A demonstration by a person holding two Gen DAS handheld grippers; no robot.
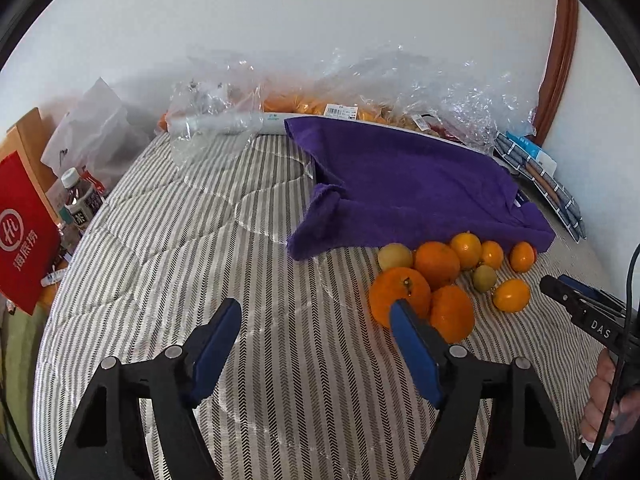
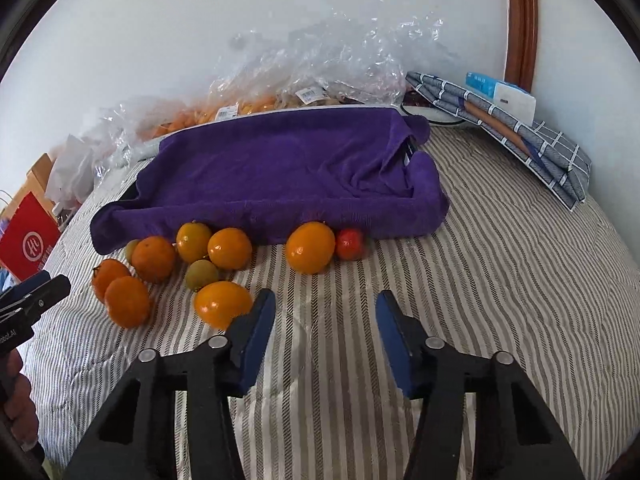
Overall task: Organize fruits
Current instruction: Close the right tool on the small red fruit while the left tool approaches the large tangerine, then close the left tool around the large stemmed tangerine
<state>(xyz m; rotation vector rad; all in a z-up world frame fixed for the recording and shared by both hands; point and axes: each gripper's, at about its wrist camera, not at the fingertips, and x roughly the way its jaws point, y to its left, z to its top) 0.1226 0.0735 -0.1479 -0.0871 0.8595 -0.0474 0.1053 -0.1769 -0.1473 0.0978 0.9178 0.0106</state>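
Several oranges and small yellow-green citrus (image 1: pixel 436 264) lie on a striped cover in front of a purple towel (image 1: pixel 404 188) draped over a tray. My left gripper (image 1: pixel 316 314) is open over bare cover; its right finger stands just before a large orange (image 1: pixel 396 288). In the right wrist view the same fruit cluster (image 2: pixel 192 264) is at the left, with one orange (image 2: pixel 310 246) and a small red fruit (image 2: pixel 349 243) against the purple towel (image 2: pixel 280 172). My right gripper (image 2: pixel 326 306) is open with nothing between its fingers; a yellow-orange fruit (image 2: pixel 220 302) lies beside its left finger.
Crumpled clear plastic bags (image 1: pixel 400 92) with orange fruit line the back wall. A red paper bag (image 1: pixel 24 232) and bottles (image 1: pixel 78 196) stand at the left. Folded checked cloth (image 2: pixel 516 132) and a small box lie at the back right. A hand (image 1: pixel 604 396) holds the right gripper.
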